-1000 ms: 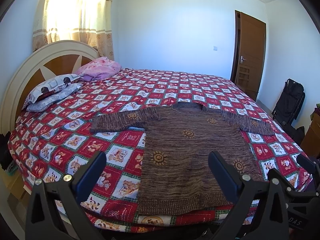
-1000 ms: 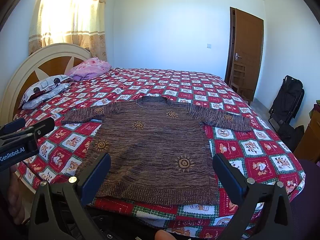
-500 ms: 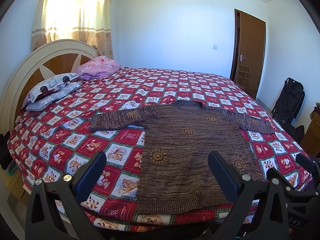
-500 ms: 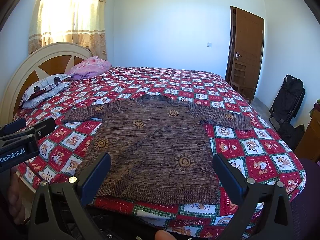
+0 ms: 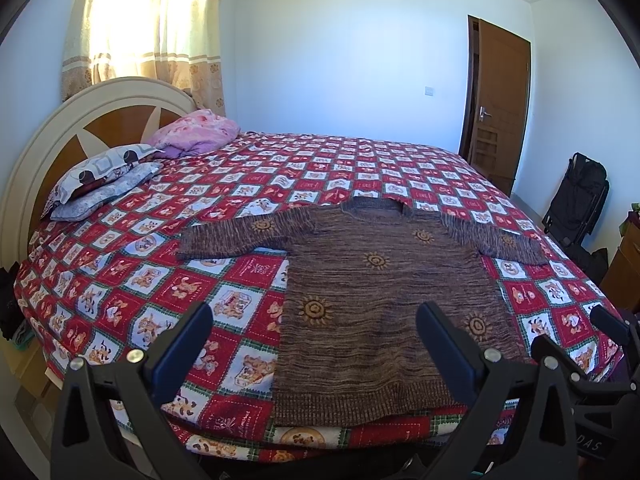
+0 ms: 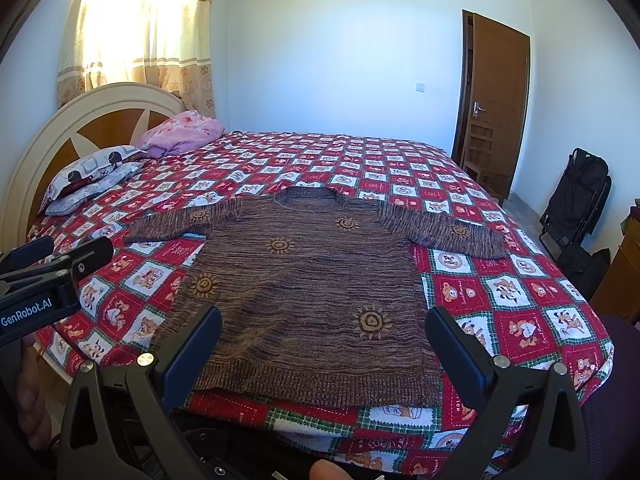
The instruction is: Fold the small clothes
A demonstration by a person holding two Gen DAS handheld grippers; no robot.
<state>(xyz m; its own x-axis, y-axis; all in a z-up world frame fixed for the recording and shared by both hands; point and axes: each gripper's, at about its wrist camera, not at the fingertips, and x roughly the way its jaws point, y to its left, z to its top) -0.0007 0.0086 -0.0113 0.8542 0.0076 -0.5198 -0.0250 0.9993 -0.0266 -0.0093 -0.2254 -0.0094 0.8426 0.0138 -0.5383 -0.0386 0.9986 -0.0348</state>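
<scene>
A brown knitted sweater (image 5: 384,300) (image 6: 308,292) with orange sun motifs lies flat on the bed, both sleeves spread sideways, its hem at the near edge. My left gripper (image 5: 314,320) hangs open in front of the hem's left part, nothing between its fingers. My right gripper (image 6: 324,324) is open too, held before the middle of the hem and apart from it. In the right wrist view the left gripper (image 6: 60,256) shows at the left edge.
The bed (image 5: 132,280) has a red patchwork cover and a round headboard (image 5: 60,128) at the left. Pillows (image 5: 104,184) and a pink bundle (image 5: 196,132) lie by it. A door (image 5: 500,104), a black folded cart (image 5: 576,200) and a wooden cabinet (image 5: 624,264) stand at the right.
Both views have shifted only slightly; the sweater sits a touch lower and nearer. Both grippers stay open and nothing has been taken hold of.
</scene>
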